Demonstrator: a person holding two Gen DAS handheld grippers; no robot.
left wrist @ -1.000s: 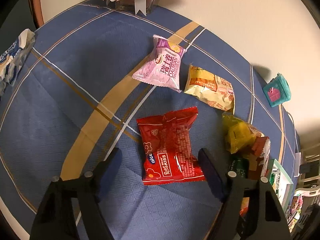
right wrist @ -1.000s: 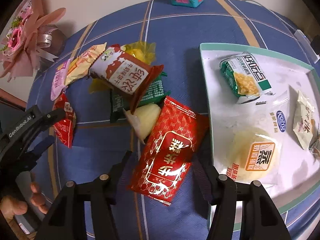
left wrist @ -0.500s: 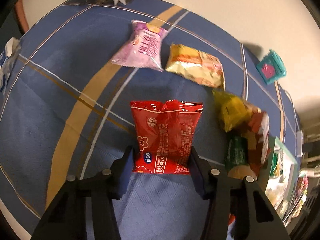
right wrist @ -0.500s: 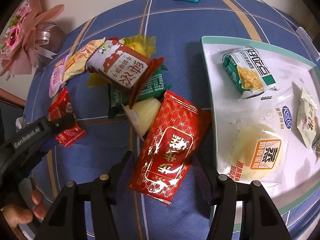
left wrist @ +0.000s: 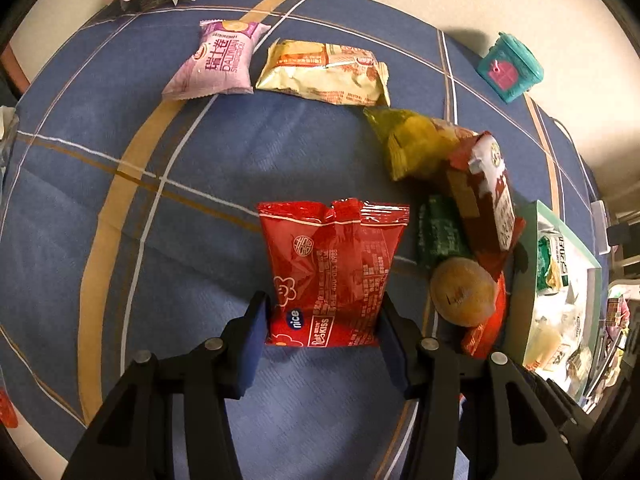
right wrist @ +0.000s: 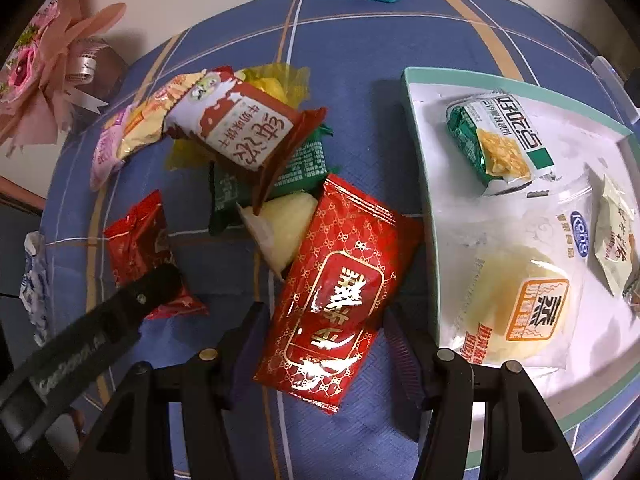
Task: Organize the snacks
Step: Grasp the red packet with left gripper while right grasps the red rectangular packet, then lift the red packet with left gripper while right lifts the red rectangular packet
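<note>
Snacks lie on the blue table [left wrist: 120, 200]. On the left, the left gripper [left wrist: 322, 336] squeezes a small red bag [left wrist: 334, 272] at its bottom end. The right gripper [right wrist: 324, 344] is spread wide around a big red packet [right wrist: 340, 292], not pinching it. Farther right sits the white tray [right wrist: 424, 184], holding more snacks.

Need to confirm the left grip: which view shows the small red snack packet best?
Left wrist: the small red snack packet fills the centre, pinched between the left tool's fingers. Right wrist shows it sideways, partly hidden by that tool.
</note>
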